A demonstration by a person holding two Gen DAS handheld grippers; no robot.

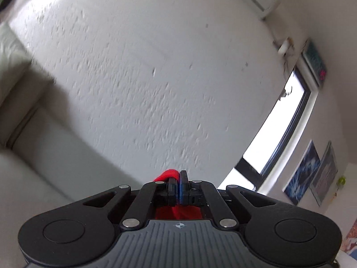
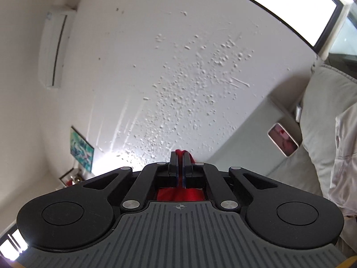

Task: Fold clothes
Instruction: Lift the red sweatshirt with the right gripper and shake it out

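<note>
Both grippers point up at the ceiling, each pinching a red garment. In the left wrist view, my left gripper (image 1: 178,177) is shut on the red cloth (image 1: 167,174), which bulges out past the left fingertip and shows again under the jaws. In the right wrist view, my right gripper (image 2: 180,157) is shut on the same red cloth (image 2: 179,151); a small tuft pokes out above the fingertips and more red fabric (image 2: 178,194) hangs below them. Most of the garment is hidden beneath the grippers.
A textured white ceiling (image 1: 145,78) fills both views. An air conditioner (image 2: 52,49) is mounted on the wall, with a window (image 1: 279,129), posters (image 1: 303,172) and a pale sofa cushion (image 2: 330,111) nearby. A white-framed device (image 2: 283,139) lies by the cushion.
</note>
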